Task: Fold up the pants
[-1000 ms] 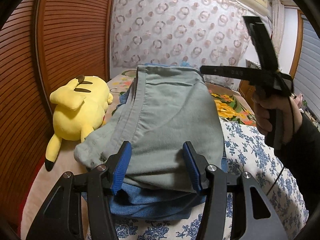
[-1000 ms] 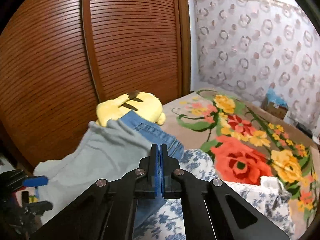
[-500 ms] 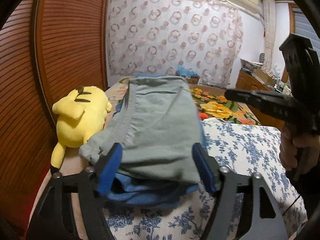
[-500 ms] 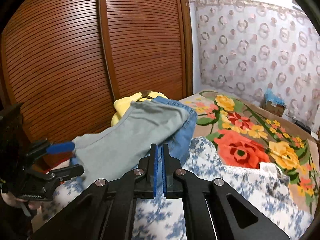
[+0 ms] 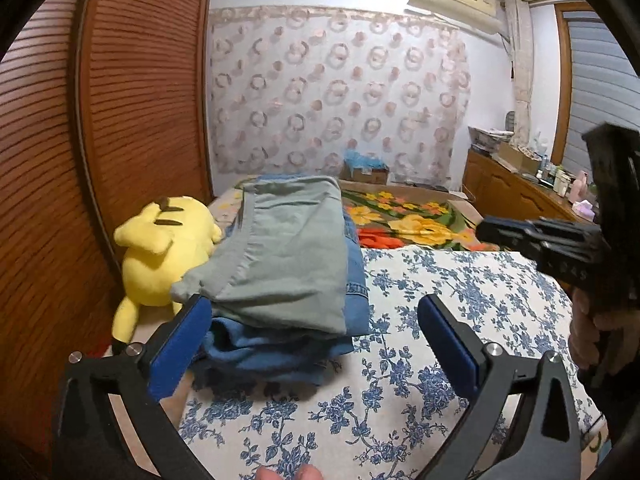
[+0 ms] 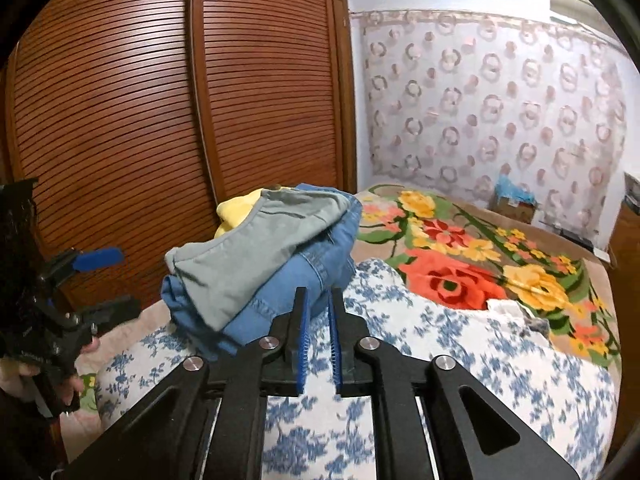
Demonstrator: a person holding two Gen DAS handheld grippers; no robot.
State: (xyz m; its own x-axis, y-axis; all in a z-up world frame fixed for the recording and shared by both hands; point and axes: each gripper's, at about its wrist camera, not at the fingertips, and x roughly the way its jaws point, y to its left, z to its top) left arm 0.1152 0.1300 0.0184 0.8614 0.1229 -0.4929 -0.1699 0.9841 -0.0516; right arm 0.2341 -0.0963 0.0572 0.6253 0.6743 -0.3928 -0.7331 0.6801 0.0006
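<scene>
Grey-green pants (image 5: 286,258) folded on blue jeans (image 5: 280,344), long axis running away; nearer left gripper (image 5: 316,344), wide open, empty. Right gripper (image 6: 319,344) narrowly parted, empty, further right.

bare quilt (image 5: 460,292) right of pants (image 5: 288,264), plush (image 5: 160,256) left

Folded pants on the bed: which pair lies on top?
The grey-green pants lie on top; the blue denim pair sits underneath, showing only at the edges.
</scene>
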